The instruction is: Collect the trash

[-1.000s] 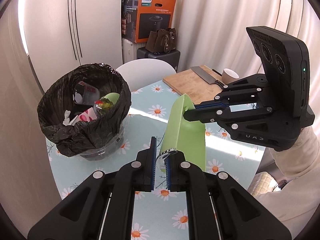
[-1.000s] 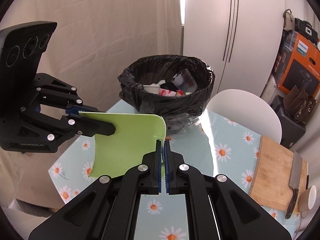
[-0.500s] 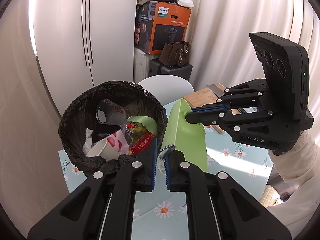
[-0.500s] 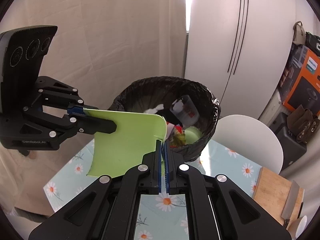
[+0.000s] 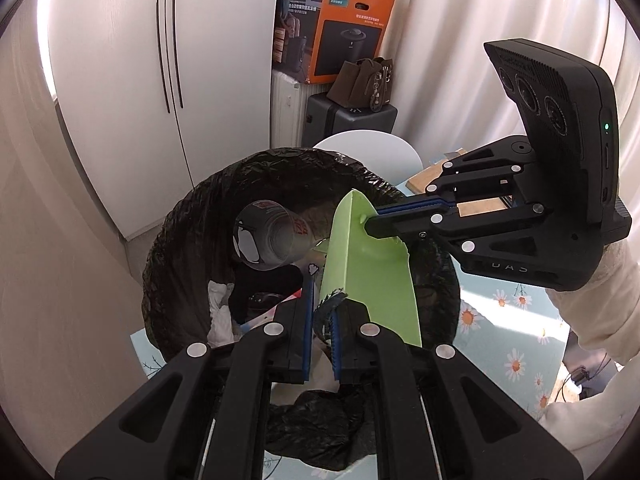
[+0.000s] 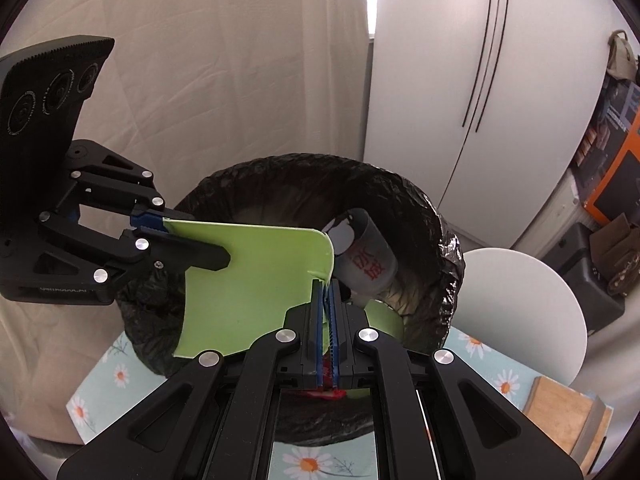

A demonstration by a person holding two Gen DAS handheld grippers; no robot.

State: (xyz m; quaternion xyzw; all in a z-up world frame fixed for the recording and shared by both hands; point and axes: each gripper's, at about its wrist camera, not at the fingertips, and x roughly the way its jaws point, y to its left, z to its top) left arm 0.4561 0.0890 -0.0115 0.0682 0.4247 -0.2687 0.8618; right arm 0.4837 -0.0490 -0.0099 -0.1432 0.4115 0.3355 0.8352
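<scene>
Step in hand: I judge this to be the tipping step. I hold the green sheet (image 5: pixel 372 280) over the mouth of the bin (image 5: pixel 188 248) with both tongs, and whatever lies on it has to slide off into the black liner.
How to do it well: I should keep both grips firm and tilt the sheet's free edge down toward the middle of the bin, not its rim, so nothing drops onto the table (image 5: pixel 516 320). Both hands ought to tilt together, or the thin sheet will twist.
Bin: it stands on the daisy-print table near the edge closest to me, lined with a black bag.
In the bin: a clear plastic cup (image 5: pixel 268 240) with red print lies on its side, above white crumpled paper (image 5: pixel 220 308); some red wrapper shows lower down in the right view.
Sheet: hangs over the bin opening, its curled corner close to the cup.
Left tongs (image 5: pixel 320 320): nearly closed, pinching the sheet's near corner.
Right tongs (image 6: pixel 327 300): closed tight on the sheet's other edge.
Scraps on the sheet: I cannot tell.
</scene>
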